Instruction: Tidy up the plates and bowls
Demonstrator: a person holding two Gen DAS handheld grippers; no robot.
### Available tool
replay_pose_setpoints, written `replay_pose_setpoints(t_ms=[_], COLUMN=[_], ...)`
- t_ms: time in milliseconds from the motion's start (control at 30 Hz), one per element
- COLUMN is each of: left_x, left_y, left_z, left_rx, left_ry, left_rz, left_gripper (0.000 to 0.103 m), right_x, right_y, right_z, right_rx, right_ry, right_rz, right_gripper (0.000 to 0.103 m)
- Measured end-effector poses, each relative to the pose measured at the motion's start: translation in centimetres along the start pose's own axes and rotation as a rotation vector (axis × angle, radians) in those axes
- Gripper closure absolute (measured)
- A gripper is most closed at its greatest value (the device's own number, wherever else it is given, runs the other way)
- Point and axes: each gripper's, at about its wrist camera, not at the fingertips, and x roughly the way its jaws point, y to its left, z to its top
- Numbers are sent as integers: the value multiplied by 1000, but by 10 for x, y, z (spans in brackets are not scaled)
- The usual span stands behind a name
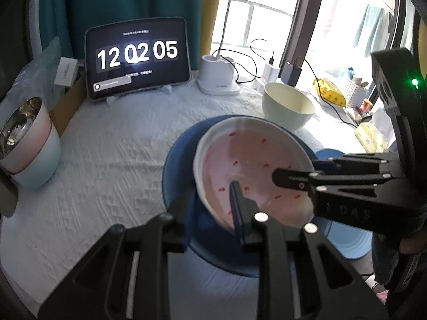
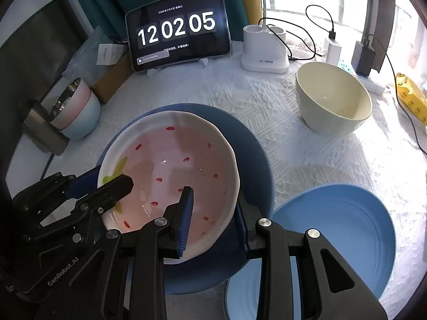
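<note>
Plates and bowls are sitting on a white quilted cloth (image 2: 240,101). Largest, the dark blue plate (image 2: 253,160) is lying at the centre, with the strawberry-patterned pink dish (image 2: 173,160) hanging just over it or resting in it; I cannot tell which. A light blue plate (image 2: 341,229) is lying beside them, a cream bowl (image 2: 333,101) is standing further back, and two nested pastel bowls (image 2: 77,112) are waiting at the far left. Both tongs are pinching the pink dish by opposite rims, nearly closed: the left gripper (image 1: 213,208) and the right gripper (image 2: 213,218). It is looking glazed, stiff, slippery and breakable, so gripping the rim squarely is probably wisest.
</note>
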Motion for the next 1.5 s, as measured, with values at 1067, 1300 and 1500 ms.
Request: replay_pose_setpoints(t_ms=[1067,1300,1500], left_x=[-13,-13,-8], left_y=[-4,-18,-32], left_z=[21,39,52], left_rx=[14,36,48], left_ry=[-48,-71,-80], left_rz=[45,30,20], left_gripper=[71,70,64], right_x=[-18,-36,-42], right_y=[-1,-13,-27], right_z=[6,16,21], right_rx=[-42,-34,-19], right_ry=[-45,-89,-108], right_rz=[-45,-37,-41], right_gripper=[72,72,72])
